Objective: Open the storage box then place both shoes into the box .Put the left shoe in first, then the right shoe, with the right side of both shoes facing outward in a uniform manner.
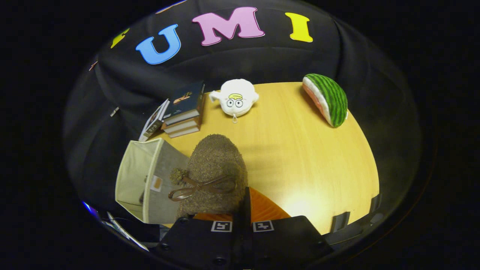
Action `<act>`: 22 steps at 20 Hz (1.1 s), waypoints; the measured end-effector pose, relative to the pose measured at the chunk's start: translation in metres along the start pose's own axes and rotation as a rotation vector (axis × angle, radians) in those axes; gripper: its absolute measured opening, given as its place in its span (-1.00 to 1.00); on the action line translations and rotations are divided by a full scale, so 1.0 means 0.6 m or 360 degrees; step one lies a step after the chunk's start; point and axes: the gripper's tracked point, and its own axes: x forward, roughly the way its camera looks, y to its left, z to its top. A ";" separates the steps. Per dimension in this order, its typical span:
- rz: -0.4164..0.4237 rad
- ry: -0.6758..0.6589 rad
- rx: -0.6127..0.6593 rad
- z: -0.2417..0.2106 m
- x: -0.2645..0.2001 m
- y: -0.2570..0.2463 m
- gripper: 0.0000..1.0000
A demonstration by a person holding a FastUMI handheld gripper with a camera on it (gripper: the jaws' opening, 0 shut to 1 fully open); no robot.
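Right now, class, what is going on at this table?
A person's handheld gripper has its jaws closed on a fuzzy brown shoe with a ribbon bow, holding it above the wooden table beside the open fabric storage box. The shoe is not yet in the box. Beyond them sit a stack of books, a white plush toy and a watermelon plush.

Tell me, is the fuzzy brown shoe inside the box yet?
Not yet. The fuzzy brown shoe, gripped in the closed jaws, is beside the open box.
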 end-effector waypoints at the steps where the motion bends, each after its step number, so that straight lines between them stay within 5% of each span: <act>1: 0.0023 -0.0002 0.0009 0.005 -0.004 0.030 -0.89; 10: 0.0135 0.0059 0.0037 -0.006 0.026 0.237 -0.89; 22: 0.0033 0.0156 0.0019 -0.039 0.102 0.333 -0.84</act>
